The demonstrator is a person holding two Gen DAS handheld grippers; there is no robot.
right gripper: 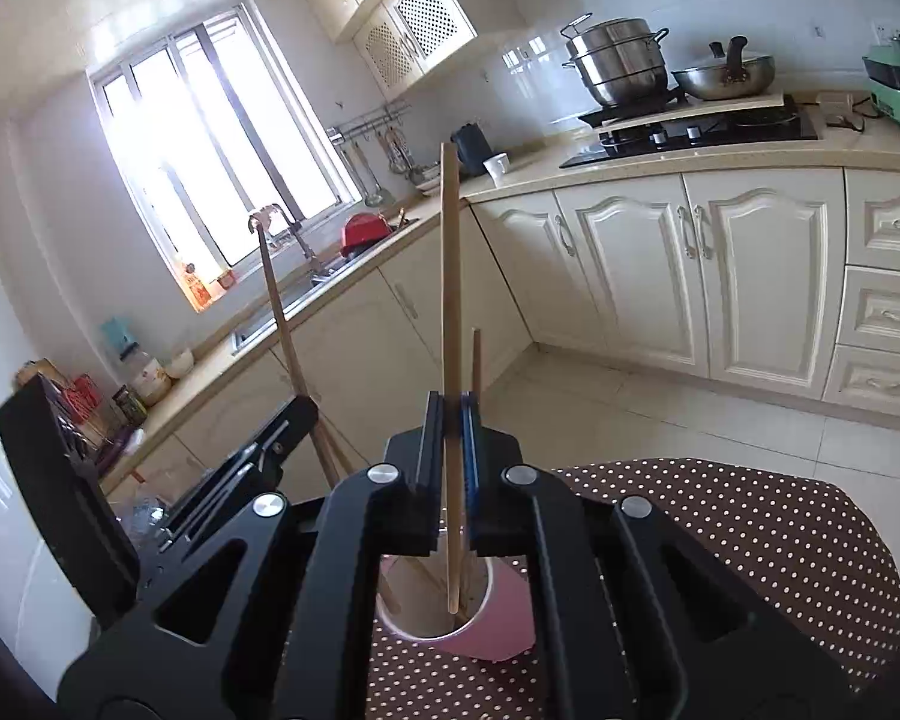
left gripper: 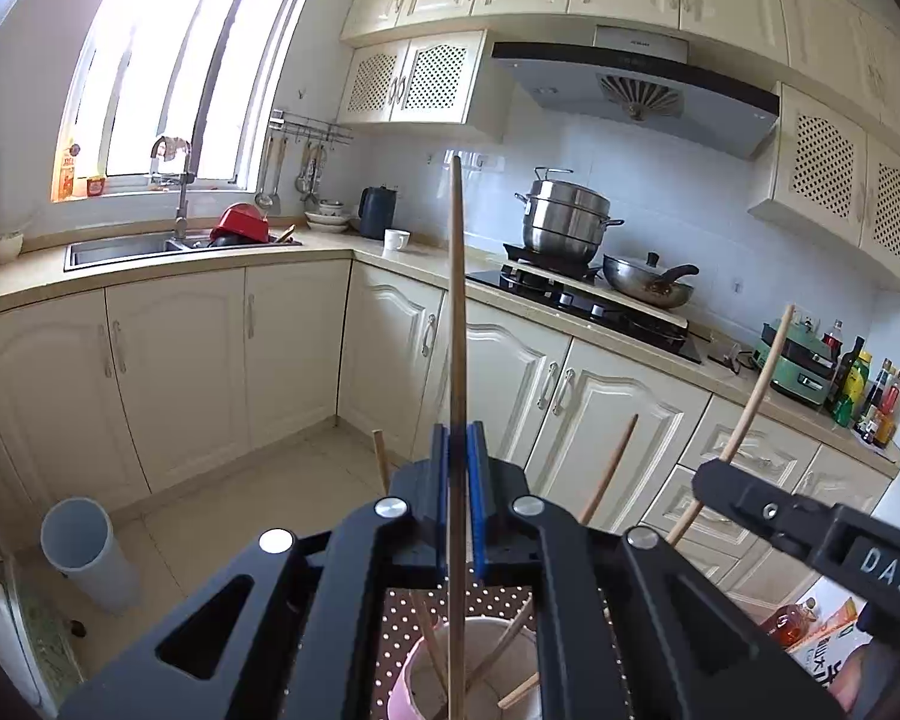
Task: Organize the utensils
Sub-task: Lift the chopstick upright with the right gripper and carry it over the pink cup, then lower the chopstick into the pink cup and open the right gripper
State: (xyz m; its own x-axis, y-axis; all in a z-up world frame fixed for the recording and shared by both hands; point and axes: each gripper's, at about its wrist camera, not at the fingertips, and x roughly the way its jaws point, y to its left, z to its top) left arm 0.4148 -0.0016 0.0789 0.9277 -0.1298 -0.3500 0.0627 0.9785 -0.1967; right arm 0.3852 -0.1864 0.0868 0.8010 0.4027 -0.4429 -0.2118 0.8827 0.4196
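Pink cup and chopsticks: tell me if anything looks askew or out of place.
Nothing spilled or damaged. The pink cup stands upright on the dotted tablecloth, loose chopsticks leaning unevenly inside. Each tongs is clamped on one chopstick: left tongs, right tongs.

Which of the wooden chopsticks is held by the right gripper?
The chopstick clamped upright between the right gripper jaws, lower end over the pink cup. Others stand loose in the cup or sit in the left gripper.
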